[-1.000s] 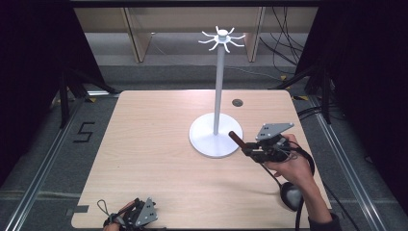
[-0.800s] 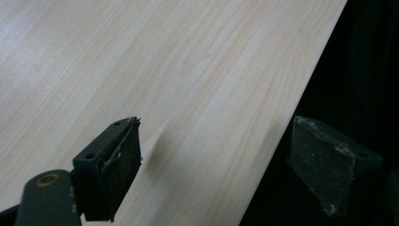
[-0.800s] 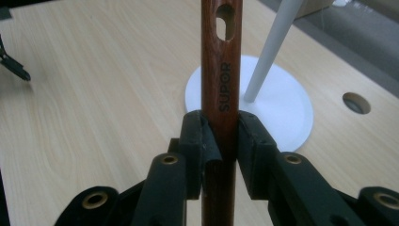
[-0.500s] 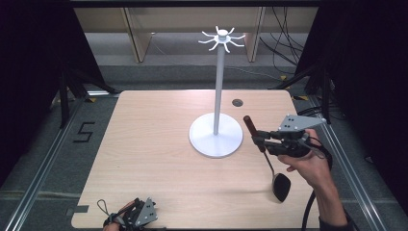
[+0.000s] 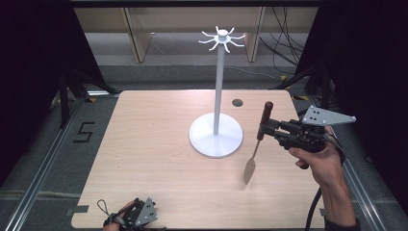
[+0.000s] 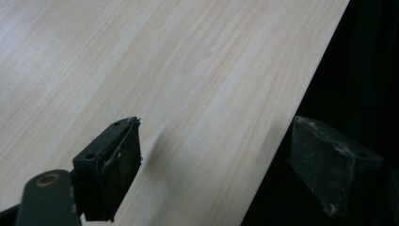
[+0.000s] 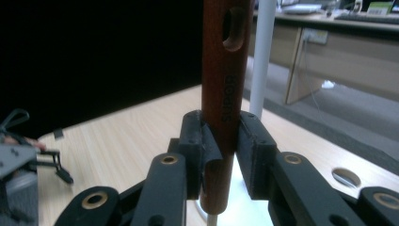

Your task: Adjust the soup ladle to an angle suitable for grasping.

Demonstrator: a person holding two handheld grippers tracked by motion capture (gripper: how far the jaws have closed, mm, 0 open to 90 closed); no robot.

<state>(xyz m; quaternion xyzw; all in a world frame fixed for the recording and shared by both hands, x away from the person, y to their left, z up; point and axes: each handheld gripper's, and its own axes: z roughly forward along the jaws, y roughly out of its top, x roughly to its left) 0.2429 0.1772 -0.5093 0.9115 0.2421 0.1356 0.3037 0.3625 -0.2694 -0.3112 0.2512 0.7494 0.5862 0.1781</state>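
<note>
My right gripper [image 5: 263,130] is shut on a utensil [image 5: 265,114] with a reddish-brown wooden handle, held upright at the table's right side. Its thin metal shaft hangs down to a dark head [image 5: 249,169] just above the tabletop. In the right gripper view the jaws [image 7: 221,141] clamp the handle [image 7: 227,84] below its hanging hole. A white stand [image 5: 220,82] with hooks on top [image 5: 222,38] rises from a round base [image 5: 215,139] left of the utensil. My left gripper [image 5: 130,216] rests at the near left edge, open [image 6: 211,169] over the table's edge [image 6: 164,70].
A small round hole [image 5: 237,102] sits in the tabletop behind the stand's base. The stand's pole [image 7: 261,56] is just behind the held handle in the right gripper view. Dark floor and metal rails surround the wooden table [image 5: 144,144]. Desks stand behind.
My right gripper rose and turned the utensil from a slant to upright, lifting its head off the table. The left gripper has stayed put.
</note>
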